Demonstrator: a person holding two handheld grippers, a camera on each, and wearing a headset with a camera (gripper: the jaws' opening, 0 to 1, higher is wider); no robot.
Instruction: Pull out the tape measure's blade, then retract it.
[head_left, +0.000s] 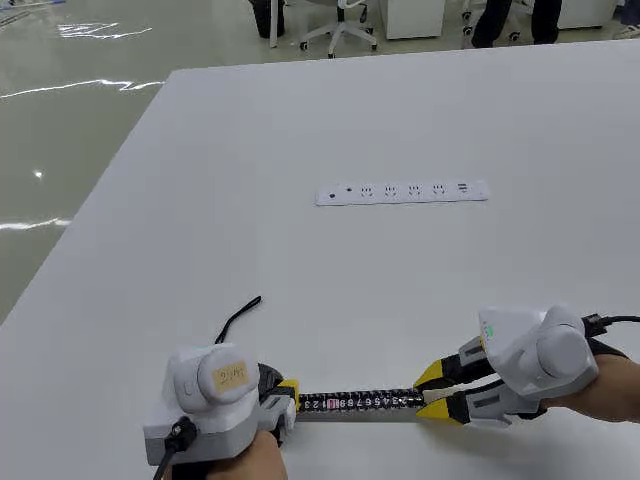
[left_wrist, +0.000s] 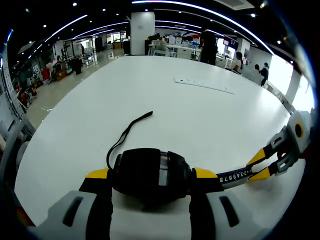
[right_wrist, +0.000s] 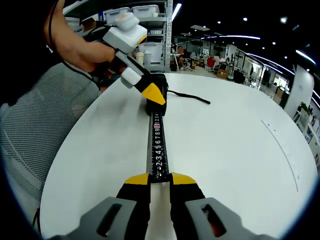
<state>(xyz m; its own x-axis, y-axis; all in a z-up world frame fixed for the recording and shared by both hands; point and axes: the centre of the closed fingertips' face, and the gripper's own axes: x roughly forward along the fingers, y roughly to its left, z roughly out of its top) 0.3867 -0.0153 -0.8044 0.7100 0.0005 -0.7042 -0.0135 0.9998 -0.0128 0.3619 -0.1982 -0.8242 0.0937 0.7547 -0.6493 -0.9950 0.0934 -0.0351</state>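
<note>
Head view: your left claw (head_left: 284, 396) is at the near-left edge of the white surface (head_left: 420, 290), w/ your right claw (head_left: 428, 394) off to its right, also near your edge. Between them runs the blade (head_left: 360, 403), black w/ white numerals, out of the case and lying low along the surface in a straight line.

Left gripper view: left claw is clenched on the tape measure (left_wrist: 150, 175), yellow tips pressed to either side of the black case. A thin black strap (left_wrist: 125, 136) trails from the case across the surface, away from you.

Right gripper view: right claw is grasping the blade's free end, tips nearly together w/ the end pinched between them. The low numerals sit just past the tips and the rest stretches toward the case.

A white power strip (head_left: 402, 191) lies flat further out, approx. mid-surface, well apart from both claws.
</note>
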